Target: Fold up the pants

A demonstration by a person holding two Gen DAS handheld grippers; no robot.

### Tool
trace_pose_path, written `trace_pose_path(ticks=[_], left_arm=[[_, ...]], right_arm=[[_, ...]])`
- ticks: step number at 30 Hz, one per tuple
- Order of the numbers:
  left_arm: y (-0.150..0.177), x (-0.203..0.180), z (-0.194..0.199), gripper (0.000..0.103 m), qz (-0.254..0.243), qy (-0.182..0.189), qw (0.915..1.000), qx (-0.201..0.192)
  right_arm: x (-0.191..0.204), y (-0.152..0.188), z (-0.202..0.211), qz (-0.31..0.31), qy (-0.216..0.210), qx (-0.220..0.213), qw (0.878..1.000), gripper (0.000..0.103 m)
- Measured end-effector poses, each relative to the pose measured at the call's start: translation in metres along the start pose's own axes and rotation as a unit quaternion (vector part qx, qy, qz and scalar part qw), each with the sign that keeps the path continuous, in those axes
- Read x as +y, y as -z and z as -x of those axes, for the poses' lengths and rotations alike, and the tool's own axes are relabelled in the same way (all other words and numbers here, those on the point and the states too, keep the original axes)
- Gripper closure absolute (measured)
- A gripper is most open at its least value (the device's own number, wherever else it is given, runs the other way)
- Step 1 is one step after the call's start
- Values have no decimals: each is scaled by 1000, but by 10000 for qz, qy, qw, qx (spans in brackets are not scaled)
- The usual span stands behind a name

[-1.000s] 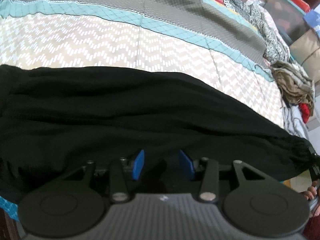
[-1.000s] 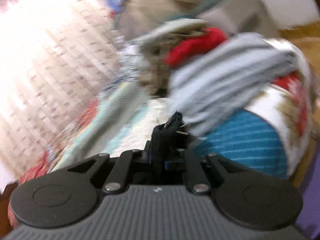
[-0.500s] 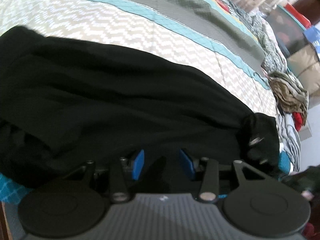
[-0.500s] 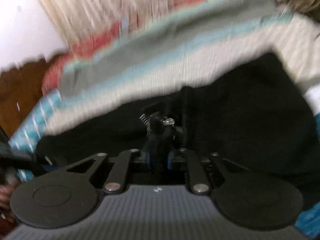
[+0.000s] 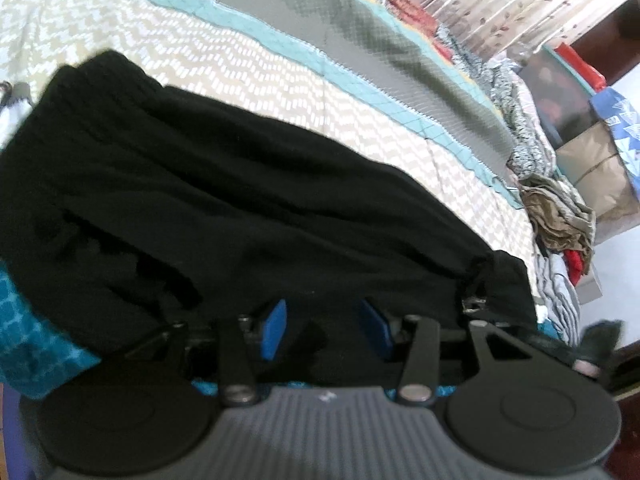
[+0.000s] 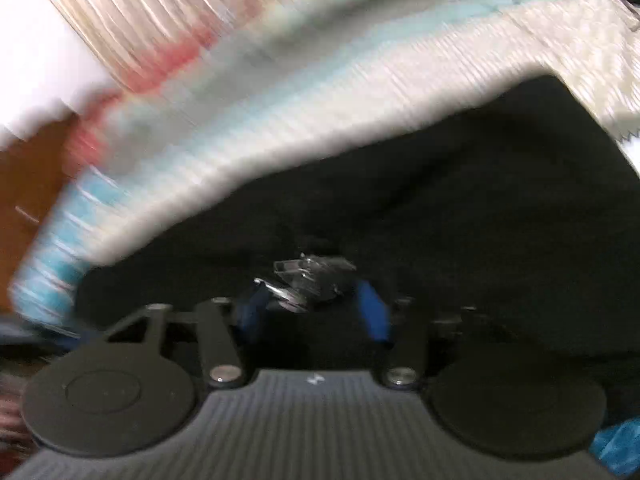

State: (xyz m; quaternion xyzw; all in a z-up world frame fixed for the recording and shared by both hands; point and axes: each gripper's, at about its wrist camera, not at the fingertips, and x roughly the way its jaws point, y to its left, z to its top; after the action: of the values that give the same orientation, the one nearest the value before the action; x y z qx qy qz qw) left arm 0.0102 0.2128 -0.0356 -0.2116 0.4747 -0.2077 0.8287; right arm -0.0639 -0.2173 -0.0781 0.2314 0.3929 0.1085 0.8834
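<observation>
Black pants (image 5: 260, 200) lie across a chevron-patterned quilt (image 5: 240, 64) on a bed. My left gripper (image 5: 324, 328) hovers at their near edge. Its blue pads stand apart over dark cloth, and I see nothing pinched between them. At the right the cuff end (image 5: 508, 280) is bunched and doubled back onto the leg, with shiny metal bits on it. The right wrist view is blurred. There the right gripper (image 6: 312, 312) sits low over the pants (image 6: 440, 200) with its jaws opening. The bunched cuff with the metal bits (image 6: 316, 276) lies between the pads, which no longer press on it.
A heap of crumpled clothes (image 5: 560, 216) sits at the far right end of the bed, with a cardboard box (image 5: 596, 168) and a curtain (image 5: 500, 0) beyond it. The bed's teal near edge (image 5: 32, 340) runs just under the left gripper. A wooden floor (image 6: 28, 184) shows at the left.
The right gripper swung from the clothes heap over to the pants, carrying the cuff, and its pads have parted. In the left view the cuff end came in from the right.
</observation>
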Motion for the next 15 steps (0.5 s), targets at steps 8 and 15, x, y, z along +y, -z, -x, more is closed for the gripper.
trace_pose_path(ticks=[8, 15], left_arm=[[23, 79, 82, 43, 1174, -353, 9847, -1237], [23, 134, 70, 19, 2359, 26, 9595, -1542]], right_arm=[[62, -10, 29, 635, -704, -390, 9947, 60], [125, -7, -25, 1377, -816, 265, 9868, 60]])
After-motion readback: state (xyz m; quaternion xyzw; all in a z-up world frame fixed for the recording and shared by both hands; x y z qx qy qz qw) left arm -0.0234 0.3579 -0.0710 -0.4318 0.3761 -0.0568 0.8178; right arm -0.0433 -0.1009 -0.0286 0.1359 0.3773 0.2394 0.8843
